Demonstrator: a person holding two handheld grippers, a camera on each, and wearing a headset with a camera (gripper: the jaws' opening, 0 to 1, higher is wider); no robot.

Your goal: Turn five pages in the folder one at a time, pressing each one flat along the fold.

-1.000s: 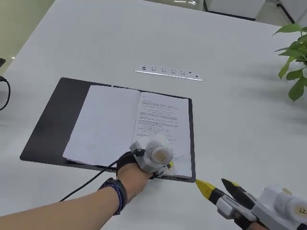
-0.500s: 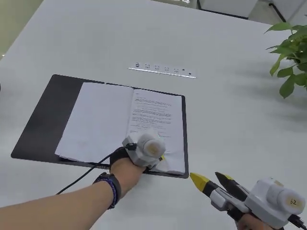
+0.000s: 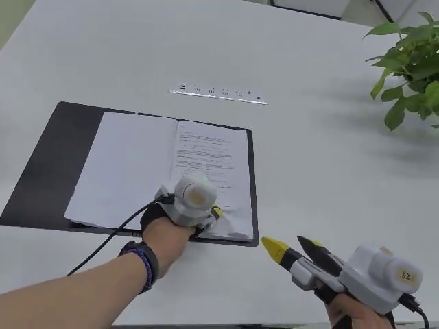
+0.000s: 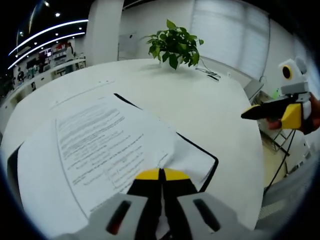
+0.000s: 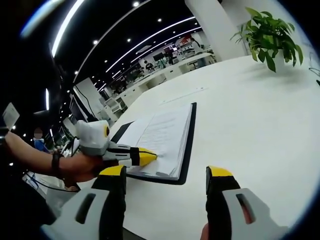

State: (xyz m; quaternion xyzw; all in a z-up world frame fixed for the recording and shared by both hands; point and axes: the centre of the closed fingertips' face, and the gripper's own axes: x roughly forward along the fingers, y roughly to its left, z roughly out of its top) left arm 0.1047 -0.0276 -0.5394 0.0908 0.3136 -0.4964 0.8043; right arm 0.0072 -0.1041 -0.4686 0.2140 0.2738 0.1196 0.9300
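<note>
A black folder [image 3: 41,178] lies open on the white table, with a blank sheet [image 3: 123,164] on its left side and a printed page [image 3: 209,154] on its right. My left gripper [image 3: 217,212] is shut, its yellow tips [image 4: 160,173] resting on the lower part of the printed page [image 4: 95,135], where the paper bulges slightly. Whether a sheet is pinched between them I cannot tell. My right gripper [image 3: 282,242] hovers open just off the folder's near right corner, nothing between its jaws. In the right gripper view the left gripper [image 5: 149,156] lies on the page [image 5: 165,132].
A potted plant [image 3: 408,62] stands at the table's far right. A socket strip [image 3: 218,92] is set into the table beyond the folder. A black cable [image 3: 103,247] trails from the left gripper across the near table edge.
The head camera has shifted, sliding the folder left in the picture. Both grippers hold about the same places relative to the folder.
</note>
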